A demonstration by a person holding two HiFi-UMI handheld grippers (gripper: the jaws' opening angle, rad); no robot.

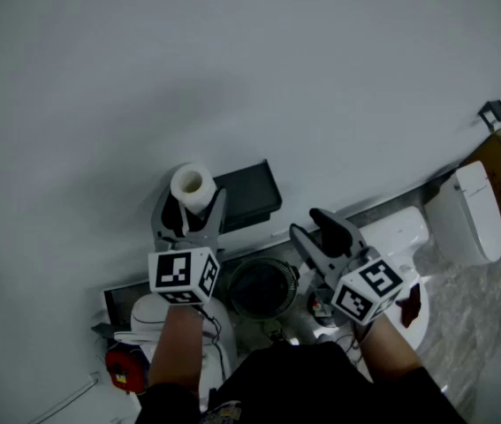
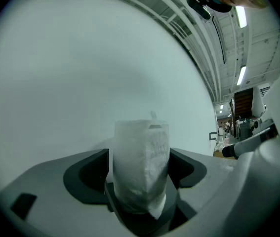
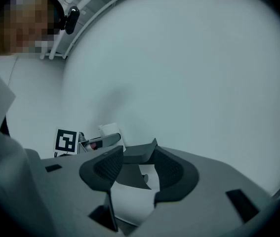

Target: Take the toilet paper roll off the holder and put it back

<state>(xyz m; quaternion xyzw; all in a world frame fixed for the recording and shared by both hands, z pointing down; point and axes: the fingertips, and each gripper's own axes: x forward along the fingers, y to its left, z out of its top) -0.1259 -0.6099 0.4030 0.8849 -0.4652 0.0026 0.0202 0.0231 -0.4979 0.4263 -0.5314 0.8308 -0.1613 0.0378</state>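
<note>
The left gripper has its jaws wide and opening. The toilet paper roll stands upright between them, and the pads lie against its sides. The roll is just left of the black holder, which is on the far wall. To the right, the right gripper has its jaws apart and holds nothing.

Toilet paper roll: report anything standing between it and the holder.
Nothing visible does. The toilet paper roll sits between the jaws of the left gripper, which are opening, directly beside the black holder on the wall. The right gripper, open and empty, hangs lower right of the holder, off that path.
</note>
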